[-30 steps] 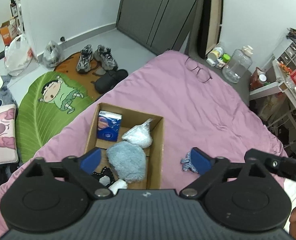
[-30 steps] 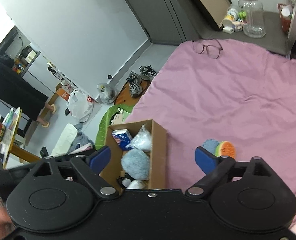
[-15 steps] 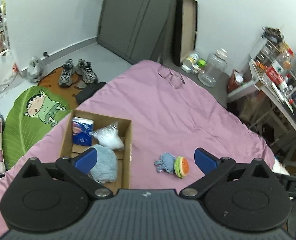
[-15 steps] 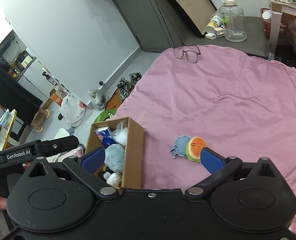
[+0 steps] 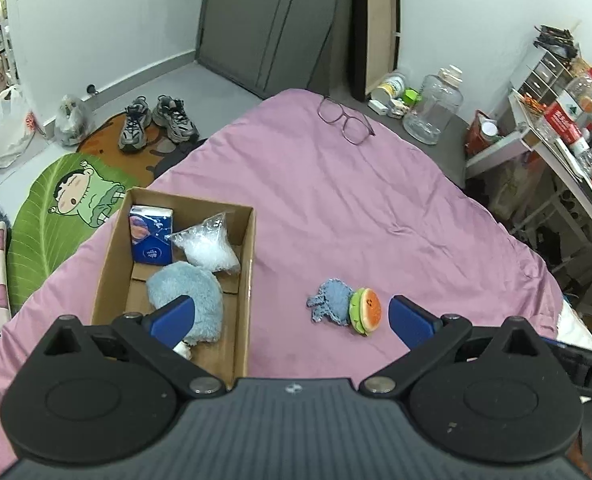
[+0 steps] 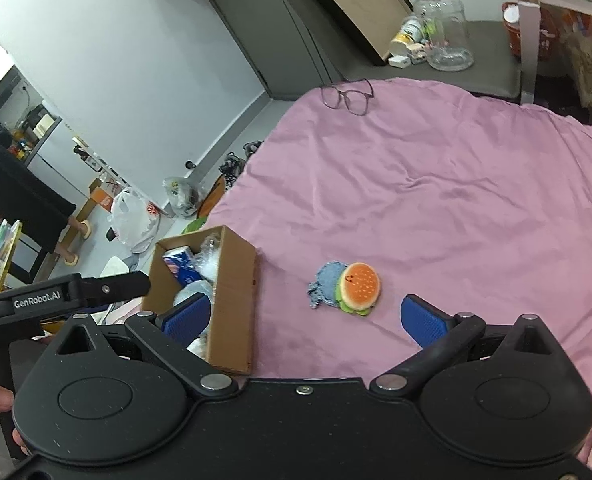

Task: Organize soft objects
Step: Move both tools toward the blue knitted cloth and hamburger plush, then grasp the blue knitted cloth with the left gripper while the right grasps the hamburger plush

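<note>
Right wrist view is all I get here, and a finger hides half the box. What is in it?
Observer: The left wrist view looks straight into the box: a blue tissue pack, a clear bag of white stuff and a fluffy blue cloth.
Operator: Any room in it?
Observer: Bare cardboard shows along the near right side, beside the cloth.
Operator: I see only the left gripper's body. Open or shut?
Observer: The left gripper is open, jaws wide apart, with nothing between them.
</note>
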The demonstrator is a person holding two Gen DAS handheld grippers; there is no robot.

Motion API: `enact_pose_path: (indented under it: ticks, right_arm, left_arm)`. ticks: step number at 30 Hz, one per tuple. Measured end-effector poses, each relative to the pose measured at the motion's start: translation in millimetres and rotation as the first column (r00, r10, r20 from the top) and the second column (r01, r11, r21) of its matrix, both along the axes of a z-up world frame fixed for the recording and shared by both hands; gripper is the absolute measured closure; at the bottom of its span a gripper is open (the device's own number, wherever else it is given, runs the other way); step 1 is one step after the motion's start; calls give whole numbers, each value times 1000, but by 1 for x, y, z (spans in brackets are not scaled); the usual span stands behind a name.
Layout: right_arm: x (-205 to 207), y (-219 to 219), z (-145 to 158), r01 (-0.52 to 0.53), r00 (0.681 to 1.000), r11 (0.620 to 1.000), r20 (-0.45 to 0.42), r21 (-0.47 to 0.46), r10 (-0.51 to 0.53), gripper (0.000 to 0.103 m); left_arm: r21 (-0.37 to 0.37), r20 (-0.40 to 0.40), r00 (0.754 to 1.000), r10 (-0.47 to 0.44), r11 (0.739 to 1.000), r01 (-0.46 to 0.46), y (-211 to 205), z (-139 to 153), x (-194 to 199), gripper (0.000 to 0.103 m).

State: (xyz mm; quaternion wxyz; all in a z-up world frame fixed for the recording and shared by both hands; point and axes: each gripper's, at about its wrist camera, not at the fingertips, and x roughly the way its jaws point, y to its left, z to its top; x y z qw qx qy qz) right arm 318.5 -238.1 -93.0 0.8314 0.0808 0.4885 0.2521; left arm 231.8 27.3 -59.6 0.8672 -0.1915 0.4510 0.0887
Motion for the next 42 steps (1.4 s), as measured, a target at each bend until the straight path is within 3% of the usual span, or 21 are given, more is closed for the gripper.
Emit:
enact_pose_path:
  ticks: [6,15,29,39,42]
  right_arm:
    - [8,-8,-20,15,1000,1000,-26,6,-14,1]
    - [30,-8,-56,2,996,1000,-91,1,-2,15]
    - [63,17,-115,-118,981,991,-158,-59,108,22]
    - [85,30,-154,-157,964,986,-227,-56,141,26]
    - [92,33,-164,-167,955,985,-256,-46,150,44]
  left_arm:
    - [-27,-14,1000,-21,999,21,-9,-16,13,1]
    - [-44,-25,997,-69,997,68,-24,-43,38,5]
    - [-145,-92,991,-100,986,86,-28,-96,81,47]
    - [-179,-150,983,-107,981,79,-27,-128,112,48]
    - [-180,-179,978,-109,981,76,-27,-138,122,48]
